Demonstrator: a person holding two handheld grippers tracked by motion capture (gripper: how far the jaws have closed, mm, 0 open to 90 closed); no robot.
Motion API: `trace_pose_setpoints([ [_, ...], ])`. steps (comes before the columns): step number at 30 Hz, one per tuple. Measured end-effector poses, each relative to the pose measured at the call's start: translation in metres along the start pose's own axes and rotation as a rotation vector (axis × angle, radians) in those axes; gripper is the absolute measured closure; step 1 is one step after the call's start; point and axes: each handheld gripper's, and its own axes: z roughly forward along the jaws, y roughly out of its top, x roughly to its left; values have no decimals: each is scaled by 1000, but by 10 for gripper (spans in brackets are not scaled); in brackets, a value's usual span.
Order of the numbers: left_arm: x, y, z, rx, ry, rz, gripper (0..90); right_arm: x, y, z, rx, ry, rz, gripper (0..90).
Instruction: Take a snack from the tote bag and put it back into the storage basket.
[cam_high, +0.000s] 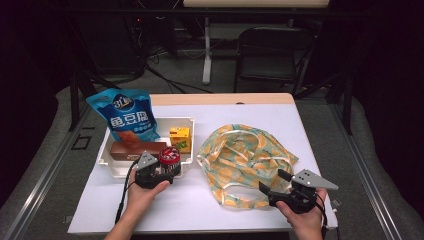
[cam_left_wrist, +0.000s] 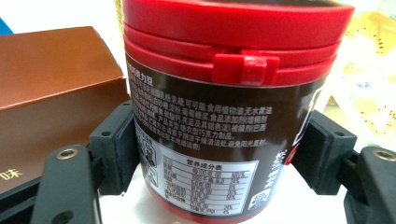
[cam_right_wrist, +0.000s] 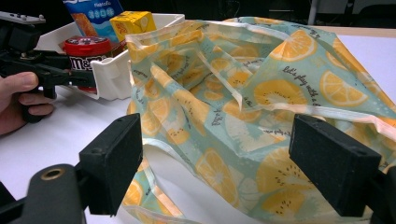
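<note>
The right gripper (cam_high: 272, 189) waits at the near right with jaws wide and empty, at the near edge of the limp orange-print bag (cam_high: 242, 157). At the near left, the left gripper (cam_left_wrist: 219, 144) has both pads against the label of the red-lidded candy tub (cam_left_wrist: 229, 112), seemingly gripping it, in the white tray's (cam_high: 116, 169) near right corner. Rigid, slick and probably light, the tub is best gripped mid-label, below the lid.

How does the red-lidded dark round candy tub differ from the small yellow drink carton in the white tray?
The red-lidded dark round candy tub is cylindrical; the small yellow drink carton is box-shaped. The tub stands at the near edge of the white tray, the carton farther back. The left gripper has its jaws on both sides of the tub; nothing touches the carton. Both stand upright in the tray.
</note>
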Motion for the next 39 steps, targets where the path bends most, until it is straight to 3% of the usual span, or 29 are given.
trace_pose_setpoints([
  [14,4,3,8,68,3,-45,258,0,-1,3,5,-11,4,179],
  [20,2,2,8,66,22,-35,254,0,-2,4,1,-8,7,180],
  [24,-4,1,5,64,70,8,250,-1,-2,3,5,-12,4,181],
  [31,-4,0,-10,64,59,2,245,0,-3,4,6,-8,-3,182],
  [36,-1,0,-16,45,15,-8,288,0,-3,5,6,-7,1,184],
  [39,-1,-2,-12,56,26,9,421,1,-3,6,12,-2,-4,185],
])
